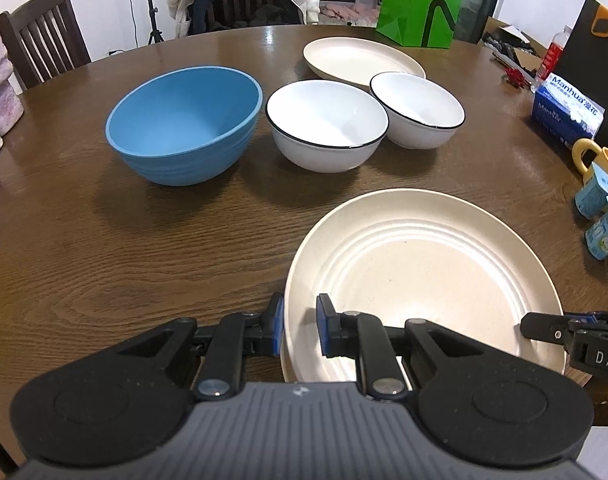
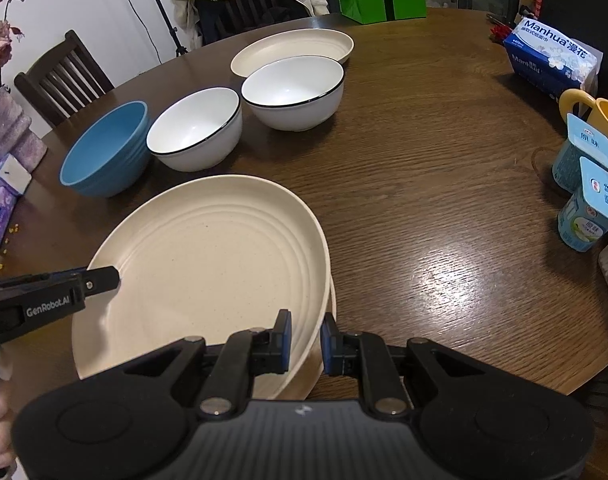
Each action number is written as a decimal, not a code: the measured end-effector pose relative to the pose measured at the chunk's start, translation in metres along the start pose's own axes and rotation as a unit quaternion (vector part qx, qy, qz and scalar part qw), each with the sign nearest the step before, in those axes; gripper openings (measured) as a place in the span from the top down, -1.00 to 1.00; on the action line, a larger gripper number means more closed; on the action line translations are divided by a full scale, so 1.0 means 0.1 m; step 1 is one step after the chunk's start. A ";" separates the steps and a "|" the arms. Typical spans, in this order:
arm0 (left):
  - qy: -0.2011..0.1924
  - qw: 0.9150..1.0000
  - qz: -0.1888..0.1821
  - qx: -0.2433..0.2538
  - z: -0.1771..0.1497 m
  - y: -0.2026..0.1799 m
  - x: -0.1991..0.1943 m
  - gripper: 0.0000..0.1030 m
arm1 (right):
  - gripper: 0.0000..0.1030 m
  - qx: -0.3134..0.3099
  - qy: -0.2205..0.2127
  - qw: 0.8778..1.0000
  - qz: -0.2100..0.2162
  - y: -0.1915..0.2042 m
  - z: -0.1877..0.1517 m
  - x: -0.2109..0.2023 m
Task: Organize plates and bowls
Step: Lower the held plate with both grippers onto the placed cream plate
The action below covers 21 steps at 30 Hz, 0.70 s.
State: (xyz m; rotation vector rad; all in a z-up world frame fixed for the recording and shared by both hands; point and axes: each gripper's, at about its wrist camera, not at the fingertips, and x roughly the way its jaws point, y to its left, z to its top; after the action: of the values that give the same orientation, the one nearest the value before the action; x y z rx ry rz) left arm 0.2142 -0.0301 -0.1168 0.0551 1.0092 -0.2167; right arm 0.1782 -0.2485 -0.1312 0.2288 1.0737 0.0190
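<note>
A: Where is the cream plate (image 1: pixel 420 276)?

B: Low on the desk (image 1: pixel 103 240), on a second plate; the left gripper (image 1: pixel 299 330) is clamped on its rim at 7 o'clock — the right gripper (image 2: pixel 306 340) is clamped on the rim at 5 o'clock.

A: And the bowls?

B: At 12 o'clock beyond it — blue bowl (image 1: pixel 183 124); two white bowls (image 1: pixel 326 124); another plate (image 1: pixel 362 58) behind them.

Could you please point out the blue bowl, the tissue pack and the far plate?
blue bowl (image 1: pixel 191 120), left wrist view, inner wall.
tissue pack (image 2: pixel 552 54), right wrist view, printed front.
far plate (image 1: pixel 356 60), left wrist view, bare middle.
</note>
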 end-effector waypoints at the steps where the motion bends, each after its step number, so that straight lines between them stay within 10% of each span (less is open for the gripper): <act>1: 0.000 1.000 0.000 0.001 0.00 0.00 0.01 0.68 | 0.71 -0.001 0.000 1.000 -0.002 0.00 0.00 0.01; 21: 0.008 0.998 0.033 0.055 -0.17 -0.15 0.14 0.68 | 0.67 -0.068 -0.003 0.997 -0.047 0.15 -0.07 0.17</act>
State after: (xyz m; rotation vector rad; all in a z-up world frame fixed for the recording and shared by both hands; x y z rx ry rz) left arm 0.2041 -0.0444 -0.1366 0.1901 1.0098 -0.2106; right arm 0.1814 -0.2306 -0.1464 0.0555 1.0721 0.0075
